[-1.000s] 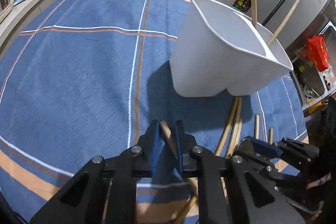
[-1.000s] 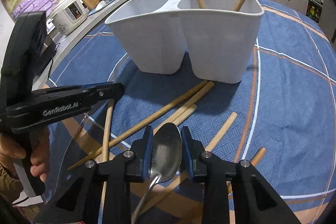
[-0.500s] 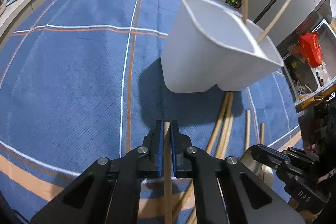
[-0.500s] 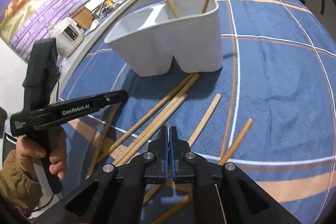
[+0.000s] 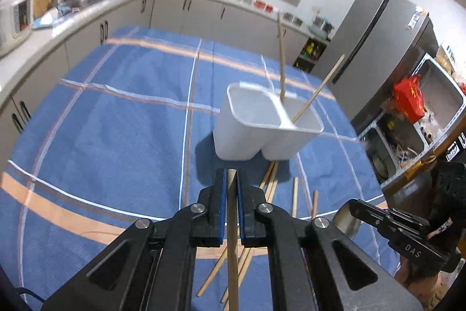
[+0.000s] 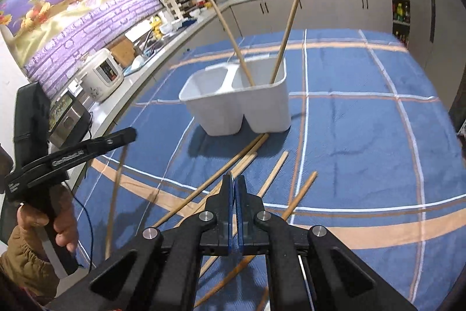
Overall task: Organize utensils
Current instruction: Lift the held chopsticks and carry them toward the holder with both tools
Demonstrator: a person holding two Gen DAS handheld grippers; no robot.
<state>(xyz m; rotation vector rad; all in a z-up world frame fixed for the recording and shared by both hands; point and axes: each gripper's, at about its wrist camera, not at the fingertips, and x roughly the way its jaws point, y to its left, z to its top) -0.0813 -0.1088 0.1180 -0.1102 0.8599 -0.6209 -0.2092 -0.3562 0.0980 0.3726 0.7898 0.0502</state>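
Note:
My left gripper (image 5: 230,174) is shut on a wooden chopstick (image 5: 232,223), held above the blue checked cloth (image 5: 116,136); the stick runs back under the fingers. In the right wrist view that gripper (image 6: 131,133) is at the left, with the chopstick (image 6: 115,194) hanging below it. My right gripper (image 6: 234,179) is shut on a metal spoon, seen edge-on between the pads; its bowl (image 5: 345,223) shows in the left wrist view. Ahead stands a white two-compartment holder (image 5: 236,142) (image 6: 215,115) with two chopsticks (image 6: 279,48) upright in one compartment.
Several loose chopsticks (image 6: 273,174) lie on the cloth between the holder and both grippers. A person's hand (image 6: 58,223) grips the left handle. Kitchen counters with a rice cooker (image 6: 102,75) run along the left and back; a fridge (image 5: 372,42) stands at the right.
Both grippers rose and drew back from the holder. The right jaws closed on the spoon, and the left lifted its chopstick off the cloth.

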